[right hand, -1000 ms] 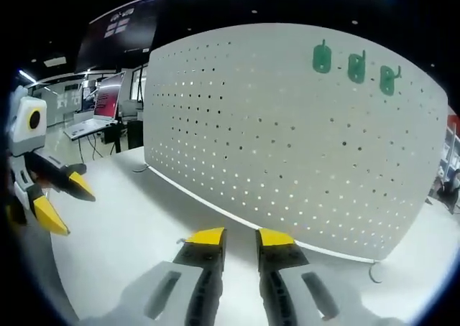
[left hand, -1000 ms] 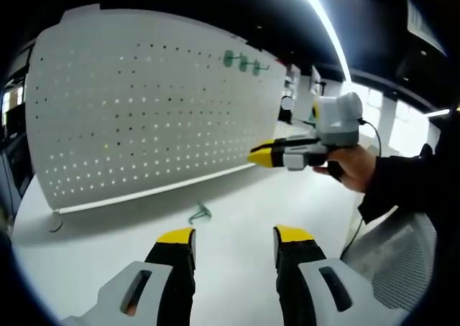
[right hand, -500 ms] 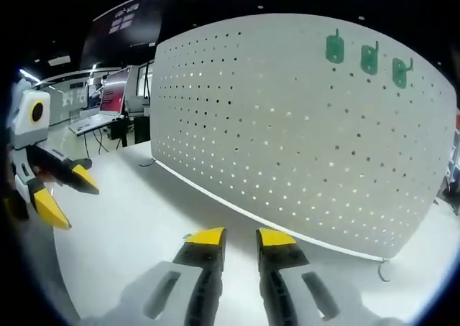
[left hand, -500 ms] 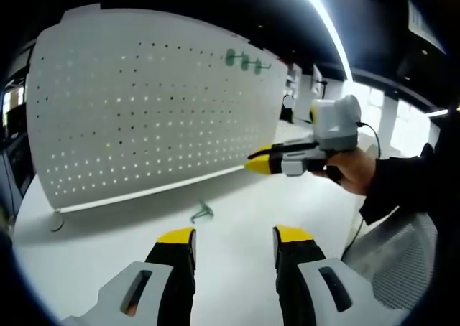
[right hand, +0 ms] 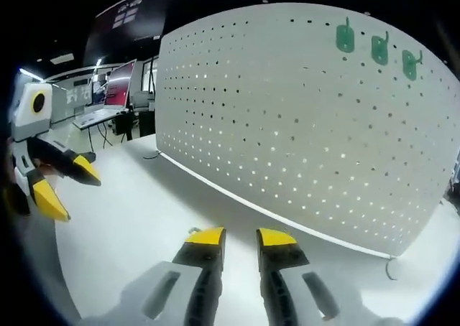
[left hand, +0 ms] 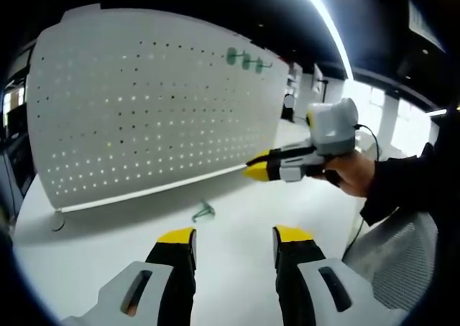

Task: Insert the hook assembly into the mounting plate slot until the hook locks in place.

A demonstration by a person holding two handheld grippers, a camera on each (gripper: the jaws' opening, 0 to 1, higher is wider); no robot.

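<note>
Both grippers are hanging empty, left gripper (left hand: 233,238) wide apart, right gripper (right hand: 241,238) narrowly parted; hook (left hand: 203,212) lying on table (left hand: 237,204) below pegboard (left hand: 144,110); risking a glancing pinch sliding it away

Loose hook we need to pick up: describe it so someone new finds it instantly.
Start at the big white pegboard standing upright on the white table. Just in front of its bottom edge, in the left gripper view, a small green hook lies flat on the tabletop. Unlike the three green hooks already mounted near the board's top corner, this one is loose and on the table.
</note>
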